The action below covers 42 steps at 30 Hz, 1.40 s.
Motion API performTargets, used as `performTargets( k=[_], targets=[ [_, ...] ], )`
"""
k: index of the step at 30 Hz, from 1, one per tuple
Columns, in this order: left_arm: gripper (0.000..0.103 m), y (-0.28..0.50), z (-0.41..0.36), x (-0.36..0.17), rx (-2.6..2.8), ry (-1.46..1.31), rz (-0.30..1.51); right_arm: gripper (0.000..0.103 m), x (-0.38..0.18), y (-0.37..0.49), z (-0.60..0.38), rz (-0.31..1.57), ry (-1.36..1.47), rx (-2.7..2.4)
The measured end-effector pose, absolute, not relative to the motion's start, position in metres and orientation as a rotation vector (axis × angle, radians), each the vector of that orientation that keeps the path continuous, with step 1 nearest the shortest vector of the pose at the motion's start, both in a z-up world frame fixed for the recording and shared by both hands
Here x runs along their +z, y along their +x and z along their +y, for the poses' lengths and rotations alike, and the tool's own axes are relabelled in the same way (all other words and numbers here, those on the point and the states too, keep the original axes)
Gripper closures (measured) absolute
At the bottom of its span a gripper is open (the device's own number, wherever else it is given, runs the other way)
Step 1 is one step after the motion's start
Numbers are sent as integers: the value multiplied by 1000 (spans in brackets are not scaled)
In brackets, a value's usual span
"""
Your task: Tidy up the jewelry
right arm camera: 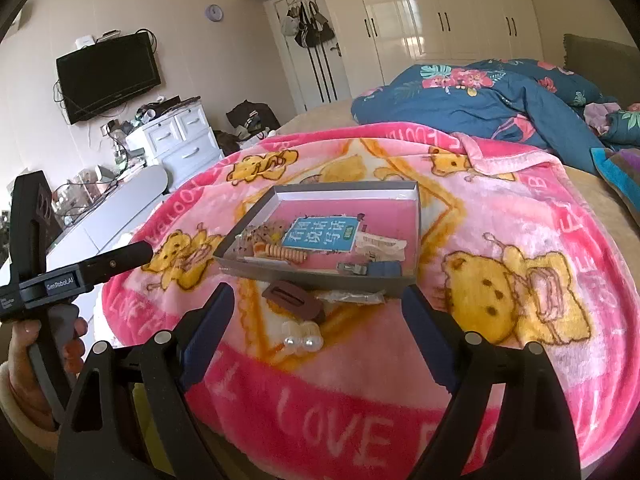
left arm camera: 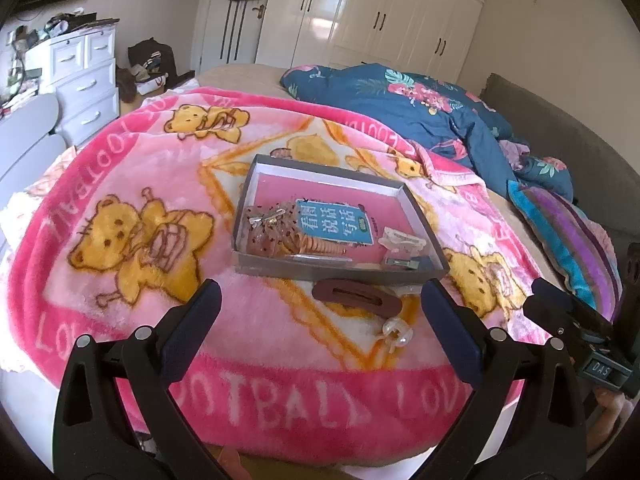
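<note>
A grey box lid (left arm camera: pixel 280 268) (right arm camera: pixel 304 276) with a pink floor lies on the pink bear blanket (left arm camera: pixel 132 184) (right arm camera: pixel 500 208). It holds several hair clips, a brown scrunchie (left arm camera: pixel 272 236), an orange coil tie (left arm camera: pixel 320 246) (right arm camera: pixel 286 255) and a blue card (left arm camera: pixel 336 224) (right arm camera: pixel 318 234). In front of the box lie a brown oblong hair clip (left arm camera: pixel 356 298) (right arm camera: pixel 294 298) and a pearl clip (left arm camera: pixel 396 334) (right arm camera: pixel 302 340). My left gripper (left arm camera: pixel 320 300) is open and empty, just short of them. My right gripper (right arm camera: pixel 318 308) is open and empty too.
A blue floral duvet (left arm camera: pixel 420 108) (right arm camera: pixel 500 96) is bunched at the back right of the bed. A striped cushion (left arm camera: pixel 568 240) lies at the right. A white drawer chest (left arm camera: pixel 86 80) (right arm camera: pixel 180 140) stands left, wardrobes (left arm camera: pixel 380 16) behind.
</note>
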<state>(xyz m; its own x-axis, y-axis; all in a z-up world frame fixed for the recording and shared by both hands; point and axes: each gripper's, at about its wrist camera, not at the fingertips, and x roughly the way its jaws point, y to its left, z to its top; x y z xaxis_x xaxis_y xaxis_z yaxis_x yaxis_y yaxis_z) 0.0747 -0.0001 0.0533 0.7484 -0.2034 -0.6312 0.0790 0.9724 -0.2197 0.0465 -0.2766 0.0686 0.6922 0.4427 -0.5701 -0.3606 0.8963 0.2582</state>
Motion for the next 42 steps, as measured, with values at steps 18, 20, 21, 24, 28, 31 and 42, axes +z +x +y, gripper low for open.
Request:
performTargets(
  k=[18, 20, 21, 24, 28, 31, 42],
  targets=[
    [10, 55, -22, 40, -183, -112, 747, 18, 65, 33, -281, 669, 110, 466],
    [10, 53, -24, 38, -185, -104, 751, 18, 65, 32, -283, 671, 110, 461],
    [10, 53, -25, 37, -188, -102, 753, 18, 64, 31, -284, 672, 110, 459],
    [10, 52, -28, 36, -193, -100, 758, 18, 64, 31, -288, 674, 115, 451],
    [10, 50, -36, 33, -206, -87, 766, 18, 61, 31, -294, 678, 121, 437],
    [10, 50, -41, 29, -217, -76, 775, 18, 59, 31, -298, 681, 123, 426],
    [10, 53, -64, 10, -262, -43, 826, 18, 44, 33, -314, 717, 127, 387]
  ],
)
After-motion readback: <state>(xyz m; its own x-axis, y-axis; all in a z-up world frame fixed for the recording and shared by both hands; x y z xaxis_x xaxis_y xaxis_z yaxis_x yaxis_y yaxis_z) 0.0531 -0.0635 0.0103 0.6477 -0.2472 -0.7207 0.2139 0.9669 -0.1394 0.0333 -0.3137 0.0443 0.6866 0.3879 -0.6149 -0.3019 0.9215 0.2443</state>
